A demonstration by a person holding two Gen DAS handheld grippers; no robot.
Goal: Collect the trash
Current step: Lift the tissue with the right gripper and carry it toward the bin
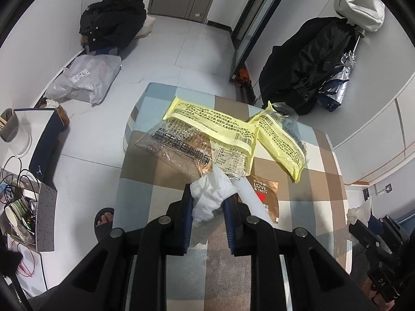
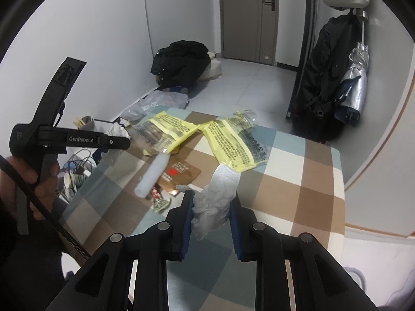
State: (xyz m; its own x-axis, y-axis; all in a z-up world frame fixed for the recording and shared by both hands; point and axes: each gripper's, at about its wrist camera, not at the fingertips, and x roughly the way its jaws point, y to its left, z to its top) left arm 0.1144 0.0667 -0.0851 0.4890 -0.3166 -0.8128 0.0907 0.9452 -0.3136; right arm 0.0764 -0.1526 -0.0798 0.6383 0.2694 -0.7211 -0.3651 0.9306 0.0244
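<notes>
Left gripper (image 1: 208,202): jaws nearly closed, pinching a crumpled white tissue (image 1: 211,197) lifted clear of the checked bed cover (image 1: 160,181).
Right gripper (image 2: 212,207): jaws narrowed onto a grey-white crumpled wad (image 2: 215,199), pads pressing both its sides.
Hands: both grippers tilt downward over the near part of the bed; a hand (image 2: 39,178) grips the left tool's handle at the left of the right wrist view.
Remaining trash: two yellow wrappers (image 1: 215,127) (image 1: 282,140) lie far on the bed, the left one overlapping a clear printed bag (image 1: 179,147); a brown packet (image 1: 267,194) and a white tube (image 2: 155,173) sit nearer, between the wrappers and the grippers.
Edges: the bed's left edge drops to the tiled floor (image 1: 103,134); a wall runs close along the right.
Open room: bare cover to the right of the wrappers.
</notes>
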